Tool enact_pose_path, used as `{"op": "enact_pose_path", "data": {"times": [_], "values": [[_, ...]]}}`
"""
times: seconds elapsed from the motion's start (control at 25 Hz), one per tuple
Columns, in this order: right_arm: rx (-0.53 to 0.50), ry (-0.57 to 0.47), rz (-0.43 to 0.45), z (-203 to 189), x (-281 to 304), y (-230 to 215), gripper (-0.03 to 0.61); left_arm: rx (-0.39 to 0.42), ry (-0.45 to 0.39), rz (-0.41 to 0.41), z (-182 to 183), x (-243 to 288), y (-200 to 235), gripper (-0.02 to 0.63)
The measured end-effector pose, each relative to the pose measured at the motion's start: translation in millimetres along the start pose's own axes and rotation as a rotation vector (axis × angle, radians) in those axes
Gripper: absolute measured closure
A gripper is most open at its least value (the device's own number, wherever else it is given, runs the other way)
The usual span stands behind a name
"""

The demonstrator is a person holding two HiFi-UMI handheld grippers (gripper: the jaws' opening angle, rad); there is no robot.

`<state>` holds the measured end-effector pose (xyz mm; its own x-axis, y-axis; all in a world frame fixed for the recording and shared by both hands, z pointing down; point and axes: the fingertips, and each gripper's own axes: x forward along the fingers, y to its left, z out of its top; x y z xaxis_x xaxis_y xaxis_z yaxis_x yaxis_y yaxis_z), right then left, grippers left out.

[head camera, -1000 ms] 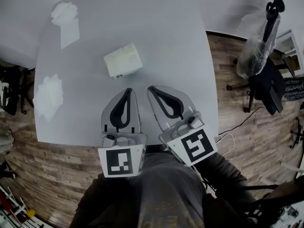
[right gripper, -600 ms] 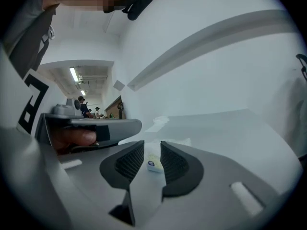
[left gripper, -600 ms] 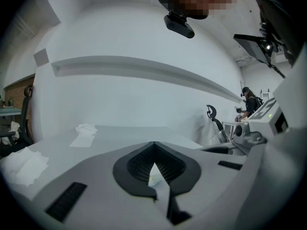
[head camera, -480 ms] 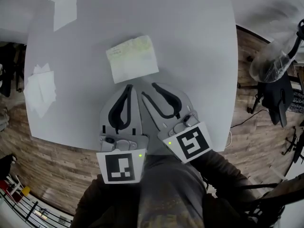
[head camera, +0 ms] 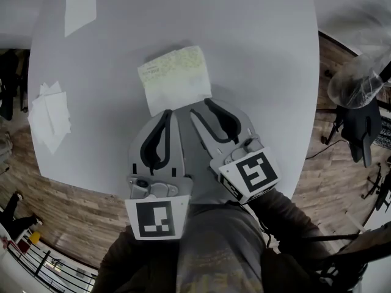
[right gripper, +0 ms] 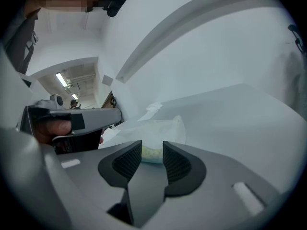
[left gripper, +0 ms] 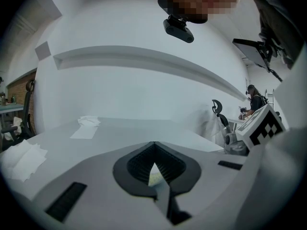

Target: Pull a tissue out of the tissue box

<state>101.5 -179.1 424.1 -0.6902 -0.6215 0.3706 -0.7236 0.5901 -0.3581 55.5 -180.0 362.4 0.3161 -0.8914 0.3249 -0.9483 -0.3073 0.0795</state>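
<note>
Tissue box: likely light, soft pack, may slide; tissue flimsy, so pinch at top slot. Right gripper opening, empty, just short of box. Left gripper clenched, empty, beside.

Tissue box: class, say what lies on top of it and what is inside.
Nothing lies on top of the tissue box; no tissue is seen sticking out. Its pale patterned top hides whatever is inside.
</note>
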Motion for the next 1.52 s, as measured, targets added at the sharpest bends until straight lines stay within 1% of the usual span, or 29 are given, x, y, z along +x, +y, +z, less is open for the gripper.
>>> {"op": "enact_pose_path", "data": {"times": [0.16,0.32,0.52,0.76,1.0,1.32,1.36,1.52], "values": [[0.025,0.0,-0.007,3,8,-6,0.469,-0.004,0.019,-0.008,-4,6,2,0.615],[0.005,0.019,-0.072,4,9,-22,0.469,-0.01,0.025,-0.015,-5,13,3,0.615],[0.004,0.024,-0.122,4,2,-39,0.469,-0.012,0.031,-0.033,-7,23,-3,0.615],[0.069,0.058,-0.108,-11,-3,-40,0.469,-0.018,0.038,-0.038,-7,24,-9,0.615],[0.136,0.06,-0.093,-18,4,-45,0.469,-0.019,0.033,-0.019,-6,20,-3,0.615],[0.128,0.054,-0.095,-16,14,-46,0.472,-0.016,0.049,-0.016,-13,23,3,0.615],[0.126,0.053,-0.095,-16,13,-46,0.476,-0.016,0.051,-0.017,-13,23,3,0.615],[0.103,0.041,-0.114,-11,10,-45,0.553,-0.017,0.046,-0.025,-12,23,1,0.615]]}}
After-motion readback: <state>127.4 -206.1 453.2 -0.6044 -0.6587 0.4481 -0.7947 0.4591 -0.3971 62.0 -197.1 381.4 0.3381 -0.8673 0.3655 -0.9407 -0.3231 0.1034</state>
